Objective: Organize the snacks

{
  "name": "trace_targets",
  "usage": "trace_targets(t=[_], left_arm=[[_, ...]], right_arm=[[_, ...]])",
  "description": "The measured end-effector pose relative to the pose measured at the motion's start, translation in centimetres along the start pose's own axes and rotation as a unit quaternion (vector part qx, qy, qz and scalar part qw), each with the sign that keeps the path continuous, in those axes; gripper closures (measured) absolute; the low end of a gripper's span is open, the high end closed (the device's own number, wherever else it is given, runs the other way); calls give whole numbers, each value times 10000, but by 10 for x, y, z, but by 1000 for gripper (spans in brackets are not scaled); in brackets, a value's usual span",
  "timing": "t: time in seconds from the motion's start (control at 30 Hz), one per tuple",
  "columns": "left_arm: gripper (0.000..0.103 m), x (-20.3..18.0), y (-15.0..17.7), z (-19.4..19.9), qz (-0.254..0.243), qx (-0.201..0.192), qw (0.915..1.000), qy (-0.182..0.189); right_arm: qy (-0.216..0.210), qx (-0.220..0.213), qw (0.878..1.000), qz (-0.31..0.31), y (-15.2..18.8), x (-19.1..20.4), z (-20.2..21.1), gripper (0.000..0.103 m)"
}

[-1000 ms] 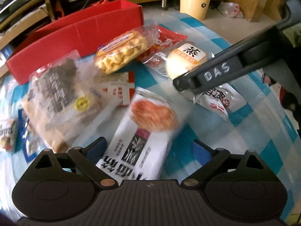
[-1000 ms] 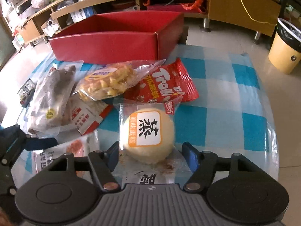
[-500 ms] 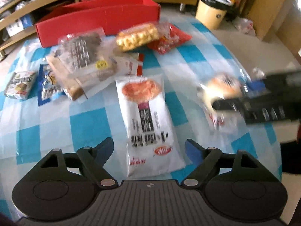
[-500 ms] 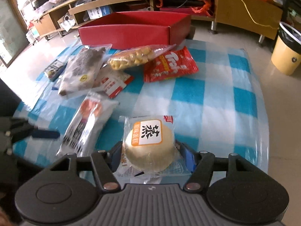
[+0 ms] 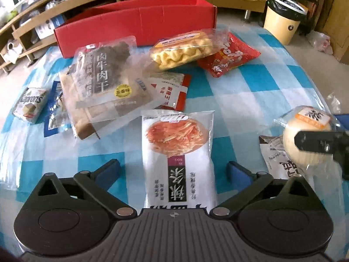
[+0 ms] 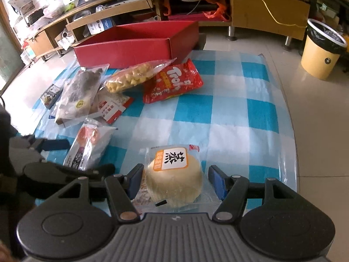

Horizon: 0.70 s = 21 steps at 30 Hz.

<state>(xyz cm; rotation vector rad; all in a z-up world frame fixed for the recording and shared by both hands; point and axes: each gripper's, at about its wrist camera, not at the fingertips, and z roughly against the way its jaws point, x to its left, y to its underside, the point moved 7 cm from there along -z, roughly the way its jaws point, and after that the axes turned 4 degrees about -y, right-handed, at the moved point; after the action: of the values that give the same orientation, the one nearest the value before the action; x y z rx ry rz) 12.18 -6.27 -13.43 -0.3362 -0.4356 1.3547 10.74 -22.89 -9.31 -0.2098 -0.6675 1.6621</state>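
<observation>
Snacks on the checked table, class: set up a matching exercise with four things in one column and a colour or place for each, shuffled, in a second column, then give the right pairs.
Things:
1. round steamed cake
2. open box
3. Trolli bag
4. white bag of spicy strips

Descriptions:
A. red cardboard, at the far edge of the table
B. red wrapper, partly under the clear bag of yellow puffs
C. pale yellow, between the right gripper's fingers
D. lies flat, its near end between the left gripper's fingers

Pairs: 1-C, 2-A, 3-B, 4-D
</observation>
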Motion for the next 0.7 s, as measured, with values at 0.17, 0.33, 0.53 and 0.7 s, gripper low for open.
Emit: trace_targets(t=[0.17, 0.33, 0.53, 0.7], left_arm=[[0, 1, -1, -1, -16, 109, 9999, 1], [6, -1, 6, 6, 122, 275, 9995, -99], [46, 8, 10, 24, 173, 473, 9987, -36], [48, 25, 12, 33, 332, 314, 9988, 165]], right_arm=[[-84, -27, 10000, 1, -3, 4, 0, 41], [-133, 80, 9999, -76, 3, 1, -6, 45], [-98, 55, 9996, -253, 8, -9, 3, 49], [-35, -20, 9981, -608, 20, -20, 17, 49]])
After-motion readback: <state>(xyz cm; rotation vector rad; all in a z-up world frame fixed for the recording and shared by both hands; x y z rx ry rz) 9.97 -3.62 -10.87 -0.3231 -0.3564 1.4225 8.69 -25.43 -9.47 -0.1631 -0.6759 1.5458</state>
